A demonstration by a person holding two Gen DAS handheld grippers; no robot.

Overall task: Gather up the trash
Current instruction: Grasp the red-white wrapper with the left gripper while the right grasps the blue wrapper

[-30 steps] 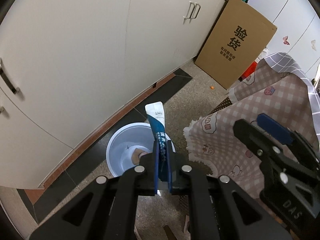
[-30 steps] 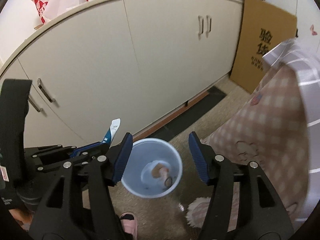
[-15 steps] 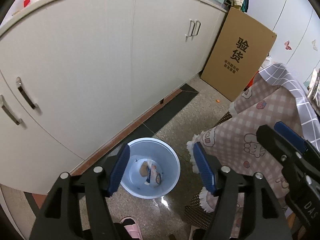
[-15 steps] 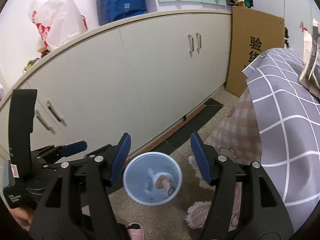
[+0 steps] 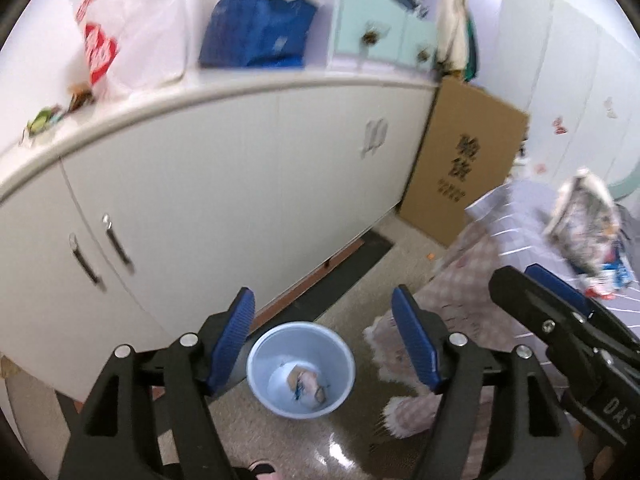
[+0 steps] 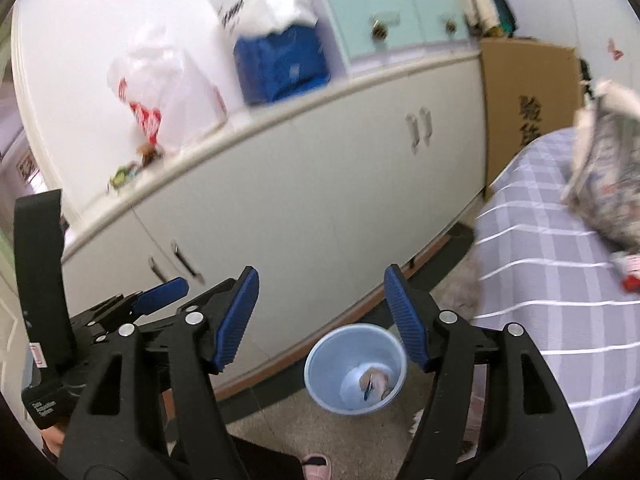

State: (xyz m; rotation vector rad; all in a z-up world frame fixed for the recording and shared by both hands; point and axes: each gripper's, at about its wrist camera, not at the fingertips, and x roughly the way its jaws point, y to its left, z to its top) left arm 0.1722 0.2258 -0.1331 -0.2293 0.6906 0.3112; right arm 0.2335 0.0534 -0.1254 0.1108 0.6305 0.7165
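Now the view takes in far more of the room than a second ago: white cabinets (image 5: 224,184), the checked bedcover (image 6: 552,272), then the blue bin (image 5: 301,368) on the floor below. Both tools have lifted away. The left gripper (image 5: 326,340), which pinched a blue-and-white wrapper (image 5: 298,390) a second ago, now stands spread and empty; that wrapper lies in the bin. The right gripper (image 6: 320,316) is spread too. More trash probably waits on the bed.
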